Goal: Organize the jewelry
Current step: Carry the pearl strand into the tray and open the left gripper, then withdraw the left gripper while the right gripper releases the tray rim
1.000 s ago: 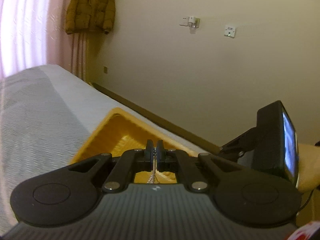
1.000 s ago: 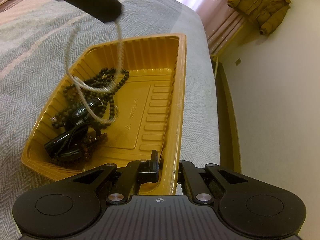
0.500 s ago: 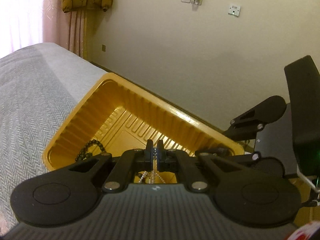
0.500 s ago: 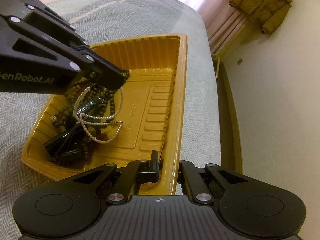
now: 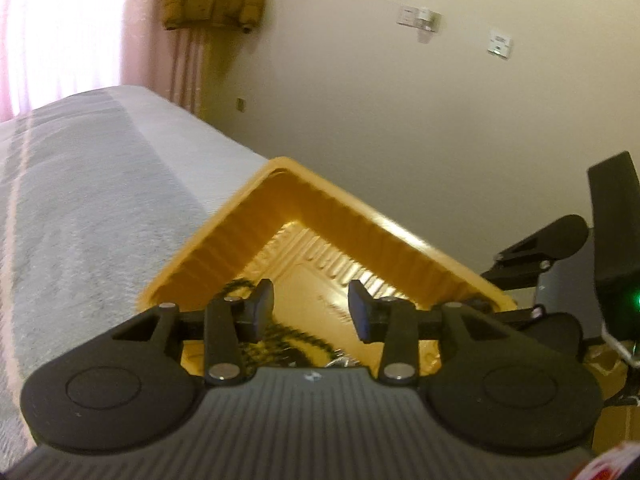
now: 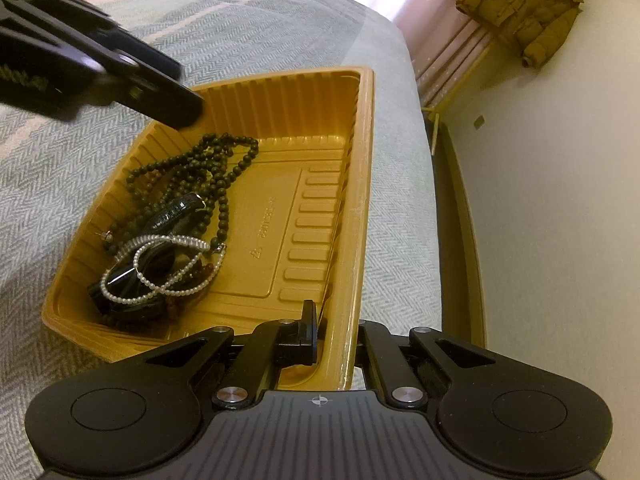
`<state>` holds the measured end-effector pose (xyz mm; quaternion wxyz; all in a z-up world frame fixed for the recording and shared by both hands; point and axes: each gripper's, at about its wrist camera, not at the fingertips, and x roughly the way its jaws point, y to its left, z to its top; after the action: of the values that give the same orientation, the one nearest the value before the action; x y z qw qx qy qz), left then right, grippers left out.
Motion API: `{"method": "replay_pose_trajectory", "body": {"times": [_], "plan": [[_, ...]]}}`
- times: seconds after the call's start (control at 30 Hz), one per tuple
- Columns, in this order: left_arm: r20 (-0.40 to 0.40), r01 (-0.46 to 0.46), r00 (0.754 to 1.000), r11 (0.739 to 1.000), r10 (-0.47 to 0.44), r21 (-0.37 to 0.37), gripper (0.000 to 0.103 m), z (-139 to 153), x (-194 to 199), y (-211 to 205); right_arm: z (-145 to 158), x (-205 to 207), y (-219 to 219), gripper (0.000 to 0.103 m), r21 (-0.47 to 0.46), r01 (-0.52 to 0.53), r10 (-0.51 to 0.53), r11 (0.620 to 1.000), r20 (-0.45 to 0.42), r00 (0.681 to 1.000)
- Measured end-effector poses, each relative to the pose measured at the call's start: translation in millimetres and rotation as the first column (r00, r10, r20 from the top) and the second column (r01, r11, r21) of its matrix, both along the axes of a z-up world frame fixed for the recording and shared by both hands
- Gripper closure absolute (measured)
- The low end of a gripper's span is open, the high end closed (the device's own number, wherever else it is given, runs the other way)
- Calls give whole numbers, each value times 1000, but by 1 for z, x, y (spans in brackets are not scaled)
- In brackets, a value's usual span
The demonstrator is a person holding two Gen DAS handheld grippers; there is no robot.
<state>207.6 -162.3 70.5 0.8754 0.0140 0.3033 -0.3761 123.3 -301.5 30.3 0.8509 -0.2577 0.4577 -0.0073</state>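
Observation:
A gold plastic tray (image 6: 360, 184) sits on the grey bedspread; it also shows in the left wrist view (image 5: 404, 240). In it lie a white pearl necklace (image 6: 160, 268), dark bead strands (image 6: 208, 168) and black glossy pieces (image 6: 128, 284). My left gripper (image 5: 311, 312) is open and empty above the tray's left side; it shows in the right wrist view (image 6: 120, 68). My right gripper (image 6: 336, 336) is shut on the tray's near right wall, one finger inside, the other hidden outside.
The grey herringbone bedspread (image 6: 248, 28) stretches around the tray. The bed edge and a cream wall (image 6: 560, 200) lie to the right. A yellow-brown jacket (image 6: 524, 8) hangs by pink curtains far back.
My left gripper lowered the pearl necklace into the tray, opened and let it go. The necklace now lies on the dark pieces. The right gripper has not moved.

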Motion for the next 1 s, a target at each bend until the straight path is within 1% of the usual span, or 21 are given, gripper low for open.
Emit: {"method": "replay_pose_trajectory", "body": {"times": [0.1, 0.23, 0.37, 0.47, 0.53, 0.6, 0.7, 0.8, 0.87, 1.0], "plan": [[-5, -37, 999, 999, 37, 13, 65, -4, -2, 16, 0, 0, 0, 99, 1, 1, -1, 1000, 1, 1000], [-12, -79, 997, 997, 79, 24, 61, -12, -9, 38, 2, 0, 0, 99, 11, 3, -4, 1000, 2, 1000], [-15, -130, 991, 990, 131, 48, 58, -21, -18, 58, 1, 0, -3, 99, 22, 9, -9, 1000, 4, 1000], [-18, -169, 985, 984, 170, 49, 53, -27, -26, 73, -1, -1, -5, 99, 32, 15, -16, 999, 7, 1000], [-20, -190, 981, 980, 192, 51, 48, -31, -32, 80, 0, -2, -7, 99, 44, 18, -18, 999, 12, 1000], [-21, -207, 978, 977, 208, 50, 46, -33, -38, 87, 0, -2, -11, 99, 67, 21, -22, 997, 16, 1000], [-38, -230, 972, 973, 231, 32, 42, -35, -43, 96, -1, -3, -22, 99, 126, 47, -49, 991, 14, 999], [-39, -251, 967, 967, 252, 49, 39, -41, -49, 99, -5, -6, -32, 100, 184, 78, -82, 980, 13, 997], [-31, -262, 964, 963, 264, 69, 38, -46, -54, 101, -9, -5, -42, 100, 237, 103, -107, 966, 7, 994], [-52, -285, 956, 955, 289, 78, 37, -55, -66, 108, -24, -4, -63, 100, 338, 153, -155, 929, -20, 988]]}}
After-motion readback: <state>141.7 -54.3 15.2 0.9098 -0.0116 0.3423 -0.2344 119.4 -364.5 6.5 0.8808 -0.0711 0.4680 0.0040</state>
